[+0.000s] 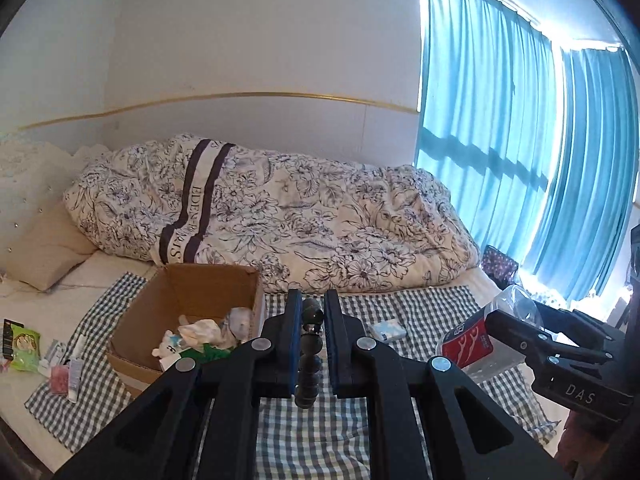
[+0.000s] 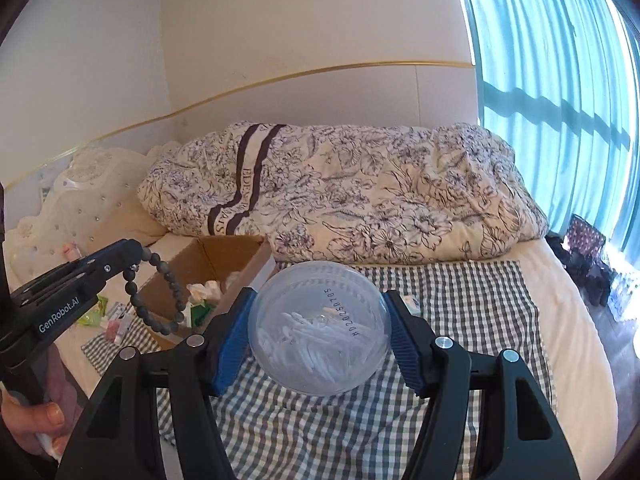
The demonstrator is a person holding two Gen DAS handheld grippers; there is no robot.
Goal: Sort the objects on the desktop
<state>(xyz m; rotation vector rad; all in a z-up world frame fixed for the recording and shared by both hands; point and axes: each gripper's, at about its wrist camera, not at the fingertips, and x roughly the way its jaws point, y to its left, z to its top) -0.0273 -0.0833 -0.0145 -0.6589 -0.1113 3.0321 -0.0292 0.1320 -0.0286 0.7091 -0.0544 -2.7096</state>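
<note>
My left gripper [image 1: 313,300] is shut on a black bead bracelet [image 1: 310,344], held above a checked cloth [image 1: 420,308] on the bed. In the right wrist view the left gripper [image 2: 134,251] shows at the left, with the bracelet [image 2: 160,298] hanging as a loop over the open cardboard box [image 2: 236,256]. My right gripper [image 2: 319,294] is shut on a clear round jar of cotton swabs [image 2: 320,332], bottom towards the camera. The left wrist view shows the jar [image 1: 472,340] with a red label in the right gripper [image 1: 500,320]. The box [image 1: 140,320] holds crumpled tissues and small toys.
A small tissue packet [image 1: 387,330] lies on the cloth right of the box. A green packet [image 1: 24,344], a tube [image 1: 75,372] and a pink item [image 1: 59,379] lie left of it. A floral duvet [image 1: 300,216] fills the far bed. A hand [image 2: 40,412] grips the left tool.
</note>
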